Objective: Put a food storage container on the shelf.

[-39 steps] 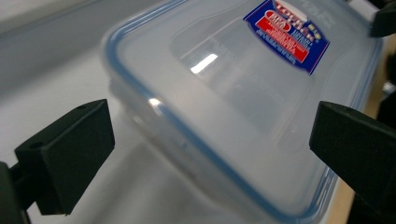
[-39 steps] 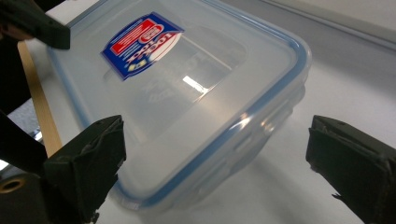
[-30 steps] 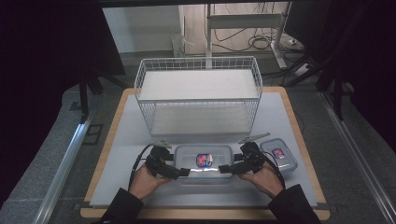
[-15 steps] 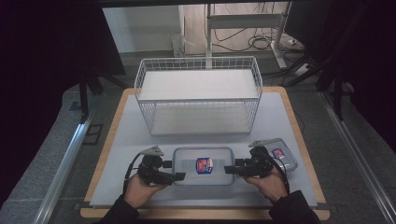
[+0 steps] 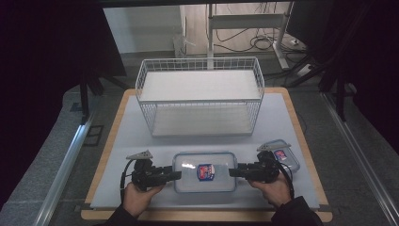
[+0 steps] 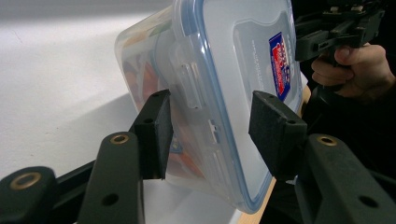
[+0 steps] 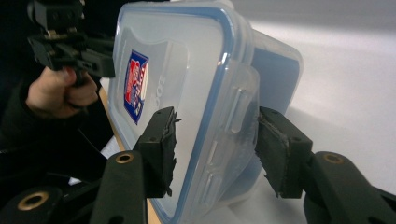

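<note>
Boxes number two: a large clear box [image 5: 204, 172] with a blue-rimmed lid lies flat at the lower centre of the high view, on the grey mat [image 5: 141, 136], and a smaller box [image 5: 284, 157] of the same kind sits at lower right, partly hidden behind the right gripper. The large one's long axis runs left to right across the frame, lid up, its red-and-blue label near the middle.

Grippers are two as well. The left gripper [image 5: 176, 175] meets the box's left short end and the right gripper [image 5: 233, 173] the right short end, both lying level and pointing inward at each other. Their jaws have just been closing. In the left gripper view the box end with its clasp stands between the two pads; one pad looks to be on the box wall, but a gap shows at the other, so a firm pinch I cannot tell. In the right gripper view the end flap sits between the pads likewise, with contact unclear.

Coloured contents show through the box wall, too blurred to name. One white wire basket [image 5: 200, 96] stands at upper centre, well apart. Hands are cut off at the bottom edge.
</note>
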Motion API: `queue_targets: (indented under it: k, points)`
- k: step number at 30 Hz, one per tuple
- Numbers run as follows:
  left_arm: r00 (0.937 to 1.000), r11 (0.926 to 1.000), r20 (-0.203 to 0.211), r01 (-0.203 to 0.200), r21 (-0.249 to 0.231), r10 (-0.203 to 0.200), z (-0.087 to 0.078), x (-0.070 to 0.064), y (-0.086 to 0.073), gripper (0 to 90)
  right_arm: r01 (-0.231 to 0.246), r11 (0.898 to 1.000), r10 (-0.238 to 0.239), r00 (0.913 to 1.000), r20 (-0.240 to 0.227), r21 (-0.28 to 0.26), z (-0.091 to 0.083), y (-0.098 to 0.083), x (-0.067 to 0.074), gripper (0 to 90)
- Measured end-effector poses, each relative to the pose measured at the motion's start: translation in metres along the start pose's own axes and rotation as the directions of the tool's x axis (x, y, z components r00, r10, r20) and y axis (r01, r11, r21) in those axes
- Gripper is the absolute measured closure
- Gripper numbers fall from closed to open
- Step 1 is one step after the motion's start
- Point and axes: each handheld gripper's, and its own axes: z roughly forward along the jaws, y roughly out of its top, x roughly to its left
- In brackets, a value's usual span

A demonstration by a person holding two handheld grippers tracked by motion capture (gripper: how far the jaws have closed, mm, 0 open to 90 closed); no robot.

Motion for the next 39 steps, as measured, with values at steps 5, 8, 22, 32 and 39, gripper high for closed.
queue_targets:
  k: [5, 8, 22, 32, 39]
  points:
    - [0.9999, 0.9999, 0.012, 0.01, -0.008, -0.01, -0.002, 0.0, -0.002, 52.7, -0.033, 0.999, 0.033, 0.9991, -0.026, -0.01, -0.002, -0.003, -0.002, 52.4]
    - [0.9995, 0.9995, 0.015, 0.027, -0.014, -0.026, -0.002, -0.001, -0.002, 53.4, -0.04, 0.999, 0.04, 0.9991, -0.017, -0.004, -0.003, -0.002, 0.0, 52.8]
    - [0.9998, 0.9992, -0.012, 0.018, -0.036, -0.018, -0.008, -0.003, 0.012, 54.2, -0.011, 1.0, 0.012, 0.9998, 0.016, -0.026, -0.002, 0.005, 0.008, 53.3]
    - [0.9997, 0.9989, -0.018, -0.016, -0.044, 0.015, -0.014, -0.008, 0.042, 54.2, 0.028, 0.998, -0.027, 0.9995, 0.018, -0.052, -0.012, 0.033, 0.013, 53.2]
    - [0.9987, 0.9973, -0.032, -0.041, -0.06, 0.04, -0.021, -0.012, 0.068, 54.3, 0.027, 0.997, -0.027, 0.9996, 0.004, -0.073, -0.017, 0.057, 0.012, 52.9]
